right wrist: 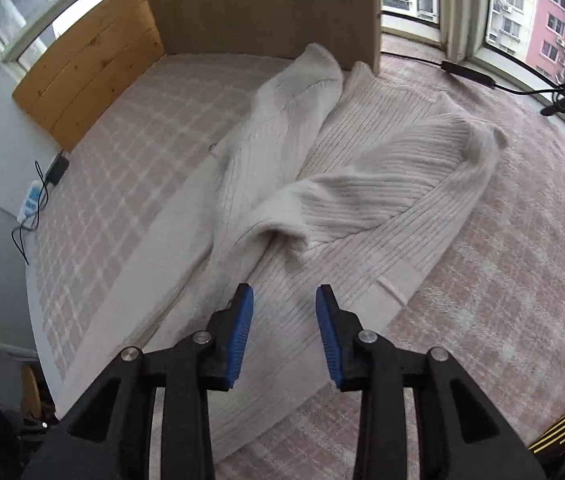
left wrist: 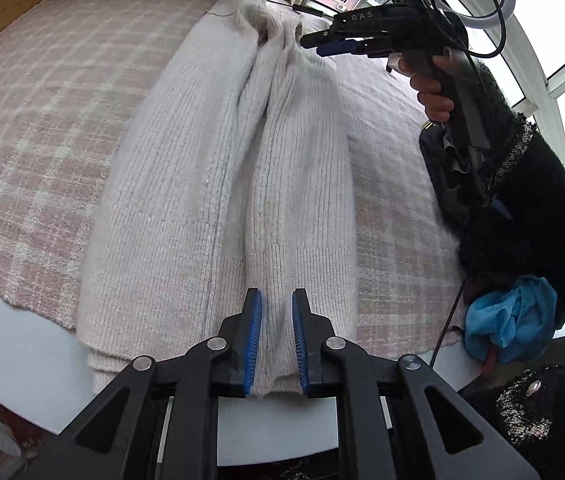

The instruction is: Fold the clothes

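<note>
The left gripper sits at the near edge of the bed, its blue pads a narrow gap apart with the sweater hem's near end between them. Whether the pads actually bite the knit I cannot tell; the cloth fills the gap but the pads do not look pressed in.

The sweater lies lengthwise on the checked bed cover, hem near, neck far. In the left view both sides are turned in toward the middle, so it makes a long narrow strip with a seam-like valley down its centre. In the right view a sleeve lies slantwise across the body, its cuff toward the near left.

The right gripper hangs above the cloth, its pads well apart and holding nothing. From the left view it sits at the far end, just right of the bunched neck, held by a hand in a dark fuzzy sleeve.

My judgement: the lengthwise folds look done, and the step in hand is the crosswise one, bringing hem and neck together. That calls for a sure grip through all the layers at one end, the other end pinned or lifted in step, and the sleeve kept from sliding out.

Beyond the bed stand a headboard and windows.
</note>
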Tool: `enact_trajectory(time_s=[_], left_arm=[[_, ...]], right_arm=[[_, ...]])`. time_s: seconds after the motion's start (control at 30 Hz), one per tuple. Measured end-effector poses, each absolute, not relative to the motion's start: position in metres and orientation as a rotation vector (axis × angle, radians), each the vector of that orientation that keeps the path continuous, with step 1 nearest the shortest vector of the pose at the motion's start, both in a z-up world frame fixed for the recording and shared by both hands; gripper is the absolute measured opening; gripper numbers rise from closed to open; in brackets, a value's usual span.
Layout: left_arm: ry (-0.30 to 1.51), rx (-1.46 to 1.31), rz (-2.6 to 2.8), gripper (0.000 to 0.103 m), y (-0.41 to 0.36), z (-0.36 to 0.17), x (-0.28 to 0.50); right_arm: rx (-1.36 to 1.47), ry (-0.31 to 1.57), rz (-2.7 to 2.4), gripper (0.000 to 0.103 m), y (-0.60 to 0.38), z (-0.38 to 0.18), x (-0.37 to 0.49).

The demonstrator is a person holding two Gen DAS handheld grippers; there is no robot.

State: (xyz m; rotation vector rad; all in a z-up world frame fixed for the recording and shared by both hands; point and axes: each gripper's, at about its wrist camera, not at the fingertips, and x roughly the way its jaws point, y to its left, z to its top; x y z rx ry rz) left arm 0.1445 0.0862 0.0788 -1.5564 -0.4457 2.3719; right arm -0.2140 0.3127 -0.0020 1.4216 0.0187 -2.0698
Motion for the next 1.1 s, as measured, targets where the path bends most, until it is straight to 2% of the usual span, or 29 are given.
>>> enact_trajectory(time_s=[0.13,0.2,0.33,0.47,0.6,0.67,0.8,0.97,1.1], left_arm=[[-0.409,-1.572,2.352,0.013,0.089,0.077,0.130],[-0.391,-1.579,2.342,0.013,0.090,0.077,0.122],[-0.391,-1.581,2.364,0.013,0.081,0.083,0.125],[-0.399,-1.580,2.393,0.013,0.070,0.091,0.130],[-0.406,-1.579,2.422,0.013,0.059,0.098,0.135],[-0.410,-1.578,2.436,0.015,0.054,0.102,0.137],[-0.408,-1.629,2.470,0.023,0.024,0.100,0.142],[-0.376,-1.728,2.397,0.023,0.000,0.073,0.136],[-0.338,-1.729,2.295,0.028,-0.002,0.057,0.124]], right_arm=[[1.515,-0.315,-2.222,0.033,0.368,0.012,-0.282],[1.570,-0.400,-2.215,0.033,0.374,0.010,-0.311],[1.637,-0.395,-2.185,0.033,0.350,-0.004,-0.342],[1.697,-0.305,-2.056,0.033,0.309,-0.037,-0.352],[1.632,-0.326,-2.035,0.034,0.304,-0.031,-0.342],[1.578,-0.353,-2.045,0.034,0.320,-0.016,-0.325],[1.528,-0.290,-2.050,0.034,0.349,-0.001,-0.261],[1.613,-0.298,-1.905,0.034,0.372,-0.025,-0.147],[1.654,-0.297,-1.893,0.034,0.376,-0.053,-0.061]])
